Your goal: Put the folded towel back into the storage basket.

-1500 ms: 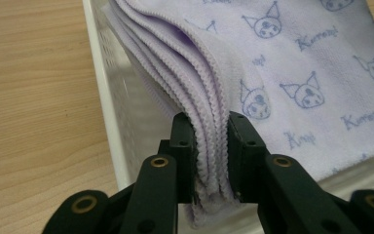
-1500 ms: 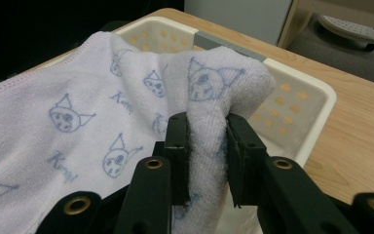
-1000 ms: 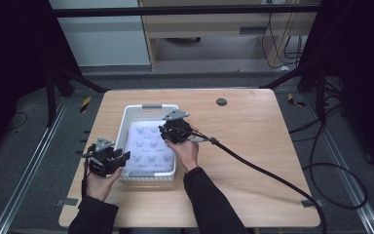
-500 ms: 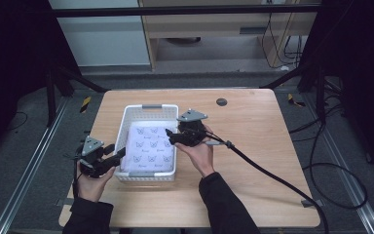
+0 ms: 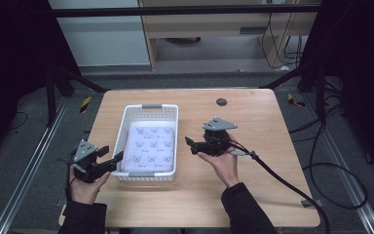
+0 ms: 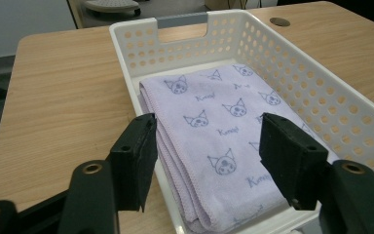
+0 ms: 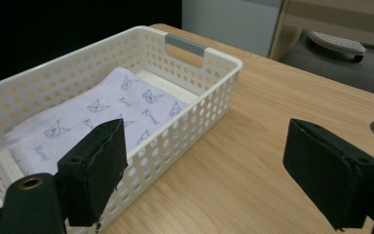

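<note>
Looking down from the high view, a white basket (image 5: 148, 108) sits on the wooden worktop (image 5: 253, 195). A folded purple towel (image 5: 152, 148) with little cat faces lies flat inside it. The left gripper (image 5: 109, 163) is at the near left corner of the basket, just outside its wall. Its jaws have just been opening and stand apart, with nothing between them. The right gripper (image 5: 191, 146) is held over the bare worktop to the right of the basket, near it but not touching. Its jaws have just been opening too, and they hold nothing. A black cable (image 5: 282, 180) runs from it across the worktop and off the edge. A small dark round cap (image 5: 221, 102) sits in the worktop near the far side.

In the left gripper view, the left gripper (image 6: 209, 156) has its two black jaws wide apart. The towel (image 6: 219, 131) shows between them, farther off, lying in the basket (image 6: 292, 63). The jaws do not press on it. The towel is folded in layers and fills most of the basket floor.

In the right gripper view, the right gripper (image 7: 204, 170) also has its jaws wide apart, over the worktop (image 7: 253, 126). The basket (image 7: 214, 87) stands to the left, with the towel (image 7: 112, 109) inside. The basket has a grey handle (image 7: 185, 45) on its end wall.
</note>
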### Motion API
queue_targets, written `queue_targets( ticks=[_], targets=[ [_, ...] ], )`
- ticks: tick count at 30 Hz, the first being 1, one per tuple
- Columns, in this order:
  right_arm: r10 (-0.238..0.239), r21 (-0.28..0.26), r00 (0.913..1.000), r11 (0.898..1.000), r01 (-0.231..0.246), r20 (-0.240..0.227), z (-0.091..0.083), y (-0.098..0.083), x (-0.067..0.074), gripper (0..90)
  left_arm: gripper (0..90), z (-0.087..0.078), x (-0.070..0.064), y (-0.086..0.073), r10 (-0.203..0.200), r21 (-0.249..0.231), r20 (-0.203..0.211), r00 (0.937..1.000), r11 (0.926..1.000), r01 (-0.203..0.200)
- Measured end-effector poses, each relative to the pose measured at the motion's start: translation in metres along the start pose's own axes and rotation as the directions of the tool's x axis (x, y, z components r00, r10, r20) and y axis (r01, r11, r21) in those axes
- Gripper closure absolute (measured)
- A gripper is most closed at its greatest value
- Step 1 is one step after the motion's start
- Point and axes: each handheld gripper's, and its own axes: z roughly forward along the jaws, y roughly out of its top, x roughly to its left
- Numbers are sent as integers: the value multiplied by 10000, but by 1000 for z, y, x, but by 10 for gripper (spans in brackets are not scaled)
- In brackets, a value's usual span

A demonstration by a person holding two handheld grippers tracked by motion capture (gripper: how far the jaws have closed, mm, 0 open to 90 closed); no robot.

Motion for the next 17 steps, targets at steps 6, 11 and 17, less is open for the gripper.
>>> queue_targets(
  ticks=[6, 11, 17],
  targets=[
    [194, 18, 9997, 9998, -195, 116, -19, -18, -15, 150, 346, -4, 5, -8, 62, -105, -108, 9999, 9999, -63],
    [334, 195, 9986, 9992, -343, 420, -37, -38, -29, 149, 320, -7, 8, -13, 183, -195, -266, 9995, 9996, -189],
    [608, 284, 9957, 9976, -629, 693, -59, -61, -46, 148, 304, -13, 10, -22, 178, -390, -394, 9991, 9991, -194]
  ],
)
